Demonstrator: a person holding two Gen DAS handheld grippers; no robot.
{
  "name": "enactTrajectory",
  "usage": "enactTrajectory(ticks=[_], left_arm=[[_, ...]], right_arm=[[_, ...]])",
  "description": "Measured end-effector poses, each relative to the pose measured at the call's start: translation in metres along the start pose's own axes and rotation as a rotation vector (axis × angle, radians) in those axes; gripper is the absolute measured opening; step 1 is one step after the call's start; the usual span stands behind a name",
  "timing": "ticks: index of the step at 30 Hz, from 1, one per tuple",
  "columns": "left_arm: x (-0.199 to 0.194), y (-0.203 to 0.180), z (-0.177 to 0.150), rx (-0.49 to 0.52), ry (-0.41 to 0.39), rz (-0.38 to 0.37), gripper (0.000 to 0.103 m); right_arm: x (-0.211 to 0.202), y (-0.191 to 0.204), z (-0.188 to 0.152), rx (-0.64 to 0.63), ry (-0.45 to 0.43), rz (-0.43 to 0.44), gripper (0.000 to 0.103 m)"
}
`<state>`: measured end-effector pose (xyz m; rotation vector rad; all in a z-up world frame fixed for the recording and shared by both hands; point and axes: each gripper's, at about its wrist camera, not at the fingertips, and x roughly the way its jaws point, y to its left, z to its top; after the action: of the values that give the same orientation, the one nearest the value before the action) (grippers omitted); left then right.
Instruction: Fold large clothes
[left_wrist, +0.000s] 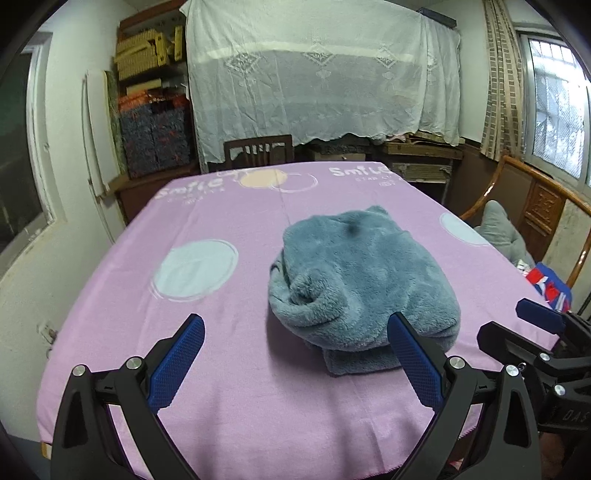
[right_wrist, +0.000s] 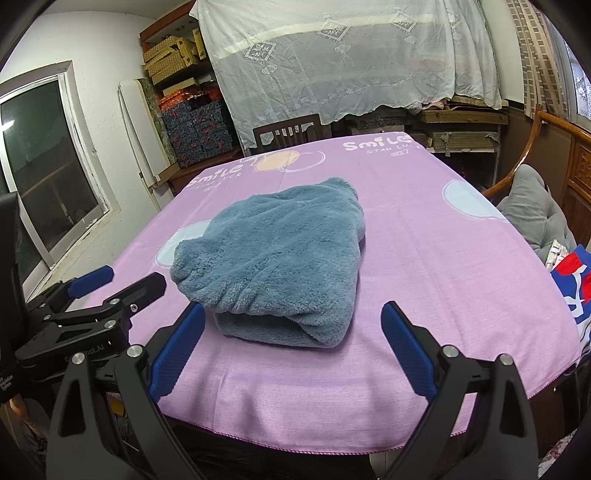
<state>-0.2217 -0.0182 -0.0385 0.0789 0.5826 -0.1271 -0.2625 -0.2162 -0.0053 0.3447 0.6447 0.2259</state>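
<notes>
Fleece garment (left_wrist: 364, 280): blue-grey, plush, folded into a thick bundle; lies on the table (left_wrist: 229, 406), nearer its front edge than its far edge, on the purple cloth (right_wrist: 424, 258) printed with pale circles and "Smile".

Left gripper (left_wrist: 295, 354): jaws spread wide, holding nothing; hovers over the table's front edge, just short of the garment.

Right gripper (right_wrist: 291, 343): jaws spread wide, empty; at the table's front edge, facing the garment's folded end.

Wooden chair (right_wrist: 286, 129): behind the table's far edge.

White curtain (left_wrist: 314, 74): hangs beyond the table.
</notes>
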Motion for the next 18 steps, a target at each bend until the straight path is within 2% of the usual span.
enactTrajectory(ticks=[5, 10, 18], left_arm=[[0.0011, 0.0023, 0.0029, -0.025, 0.015, -0.011, 0.099], [-0.0029, -0.0027, 0.0027, 0.001, -0.007, 0.006, 0.099], [0.0, -0.0026, 0.0027, -0.011, 0.01, -0.002, 0.099]], right_arm=[[0.0004, 0.0016, -0.0001, 0.003, 0.001, 0.003, 0.093], [0.0011, 0.0029, -0.0003, -0.001, 0.0, 0.006, 0.093], [0.0005, 0.0012, 0.0007, -0.001, 0.0, 0.007, 0.093]])
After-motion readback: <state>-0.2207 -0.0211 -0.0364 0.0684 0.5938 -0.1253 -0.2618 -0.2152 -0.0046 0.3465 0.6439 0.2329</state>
